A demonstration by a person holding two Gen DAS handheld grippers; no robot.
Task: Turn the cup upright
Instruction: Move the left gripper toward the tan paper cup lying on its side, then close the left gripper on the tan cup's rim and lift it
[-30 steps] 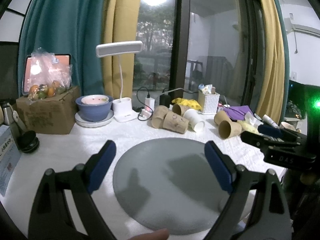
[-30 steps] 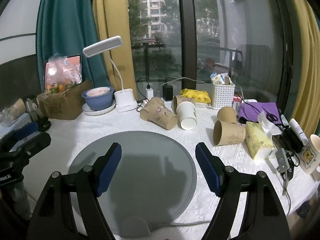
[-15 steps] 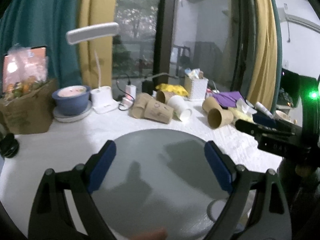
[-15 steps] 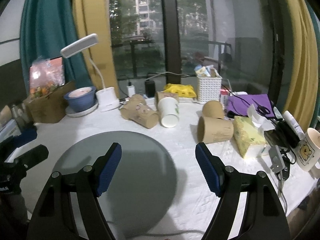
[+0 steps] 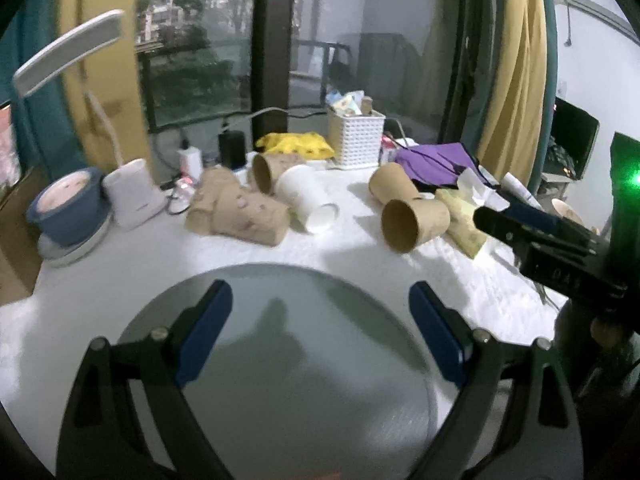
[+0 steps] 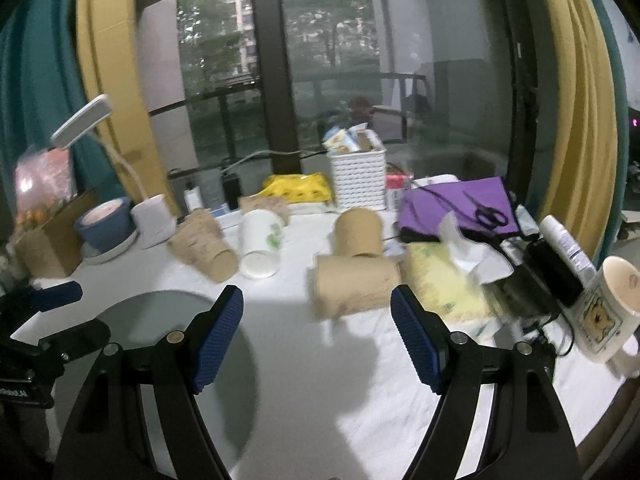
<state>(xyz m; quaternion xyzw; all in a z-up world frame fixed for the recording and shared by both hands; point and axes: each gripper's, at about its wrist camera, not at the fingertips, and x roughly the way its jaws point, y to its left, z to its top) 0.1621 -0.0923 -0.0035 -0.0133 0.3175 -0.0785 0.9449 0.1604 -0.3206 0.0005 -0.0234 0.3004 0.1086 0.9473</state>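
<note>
Several tipped cups crowd together, so the open, empty right hand-held gripper may nudge neighbours while closing on the brown cup near the counter's right edge.

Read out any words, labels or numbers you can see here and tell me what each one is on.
"DAS": on the body of the right claw, seen from the left wrist view.
White lettering on the left claw body: cut off and unreadable.
Print on the spray bottle and mug: too small or blurred to read.
</note>
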